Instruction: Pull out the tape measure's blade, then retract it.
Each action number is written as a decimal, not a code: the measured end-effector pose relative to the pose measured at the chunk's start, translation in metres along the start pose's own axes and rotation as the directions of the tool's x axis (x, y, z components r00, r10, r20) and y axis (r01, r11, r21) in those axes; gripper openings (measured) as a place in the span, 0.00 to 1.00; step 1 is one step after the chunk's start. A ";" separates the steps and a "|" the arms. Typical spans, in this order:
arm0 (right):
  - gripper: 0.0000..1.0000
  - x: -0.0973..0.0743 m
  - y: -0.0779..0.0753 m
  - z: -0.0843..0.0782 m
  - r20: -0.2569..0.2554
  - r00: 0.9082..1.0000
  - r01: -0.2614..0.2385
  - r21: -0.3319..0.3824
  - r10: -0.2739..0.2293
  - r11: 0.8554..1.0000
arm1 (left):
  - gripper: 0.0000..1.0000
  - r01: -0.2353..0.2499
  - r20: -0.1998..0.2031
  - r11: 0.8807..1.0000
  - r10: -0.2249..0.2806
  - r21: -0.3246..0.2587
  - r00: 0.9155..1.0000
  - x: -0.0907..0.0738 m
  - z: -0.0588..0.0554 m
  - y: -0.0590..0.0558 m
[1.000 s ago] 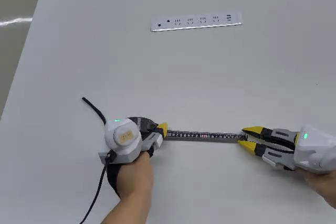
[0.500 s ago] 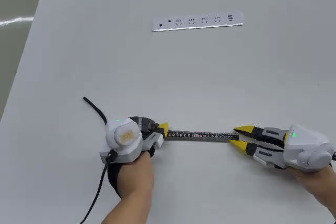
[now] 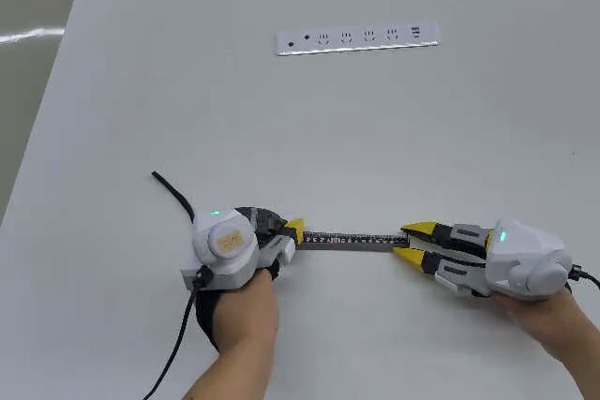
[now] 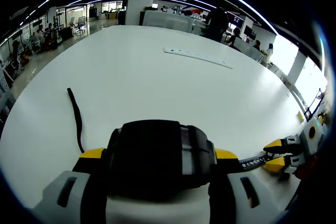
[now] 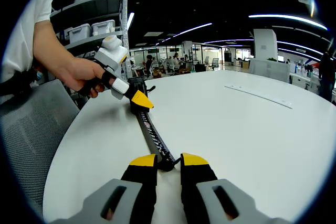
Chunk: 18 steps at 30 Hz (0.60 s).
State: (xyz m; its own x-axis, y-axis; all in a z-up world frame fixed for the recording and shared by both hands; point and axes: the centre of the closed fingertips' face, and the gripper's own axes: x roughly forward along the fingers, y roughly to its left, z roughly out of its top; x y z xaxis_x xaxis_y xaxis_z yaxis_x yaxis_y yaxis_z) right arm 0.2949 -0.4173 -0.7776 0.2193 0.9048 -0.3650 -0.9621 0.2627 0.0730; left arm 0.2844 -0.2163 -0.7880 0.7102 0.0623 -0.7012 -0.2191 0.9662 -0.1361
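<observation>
Left hand-held gripper: clenched around the tape measure case. In the left gripper view the black case fills the gap between the yellow-tipped jaws.
Right hand-held gripper: jaws pinched on the free end of the blade. In the right gripper view the end hook sits between the two yellow tips of this hand-held gripper.
Blade: drawn out and lying flat on the bench. It runs straight from the left jaws to the right jaws, and its dark printed face points up.
Black strap: trails on the bench behind the left hand-held gripper, on the side away from the blade.
Cable: hangs from the left hand-held gripper back towards the person.
Power strip: well beyond both hand-held grippers, lying roughly parallel to the blade.
Open room: bare white bench between the blade and the power strip, and more beyond the right hand-held gripper.
Edges: the bench's side edge lies well out past the left hand-held gripper, with floor beyond it. In the right gripper view the near edge curves just behind the left hand-held gripper, next to a grey chair.
</observation>
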 end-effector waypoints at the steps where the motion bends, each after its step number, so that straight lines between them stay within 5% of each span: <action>1: 0.15 0.002 0.000 0.001 0.000 1.000 -0.002 -0.001 0.002 1.000 | 0.77 0.000 0.001 1.000 0.000 -0.001 1.000 0.000 0.000 0.000; 18: 0.15 0.018 0.005 0.007 0.001 1.000 -0.022 0.000 0.022 1.000 | 0.77 0.000 0.003 1.000 0.000 -0.006 1.000 0.000 0.001 -0.001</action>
State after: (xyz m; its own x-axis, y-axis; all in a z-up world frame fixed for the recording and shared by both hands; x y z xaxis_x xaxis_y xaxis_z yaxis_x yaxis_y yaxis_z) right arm 0.2946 -0.3975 -0.7776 0.1986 0.9106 -0.3625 -0.9667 0.2428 0.0804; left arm 0.2853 -0.2167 -0.7874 0.7119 0.0631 -0.6995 -0.2234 0.9646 -0.1404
